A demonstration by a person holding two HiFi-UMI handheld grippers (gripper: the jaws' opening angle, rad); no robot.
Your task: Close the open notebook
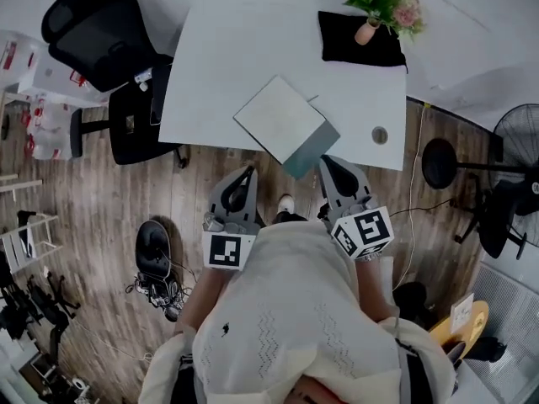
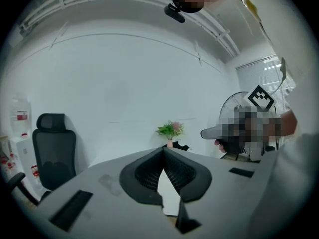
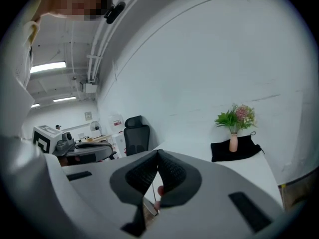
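A wood-plank floor (image 1: 101,192) is seen below, and over it, just short of the table's near edge, the left gripper (image 1: 248,172) and the right gripper (image 1: 325,163) are held side by side, each with jaws pressed together on nothing. On the white table (image 1: 227,57) at twelve o'clock the notebook (image 1: 278,118) is laid cornerwise, pale face up, a teal corner jutting past the near rim; bare tabletop is spread to its left. A black cloth (image 1: 345,45) and a flower vase (image 1: 368,30) are set far back at one o'clock, an office chair (image 1: 101,36) at ten and a fan (image 1: 518,137) at three.

Blk office chair (image 1: 93,36) left of wht table (image 1: 227,49); flower vase (image 1: 365,32) on blk cloth (image 1: 341,42).
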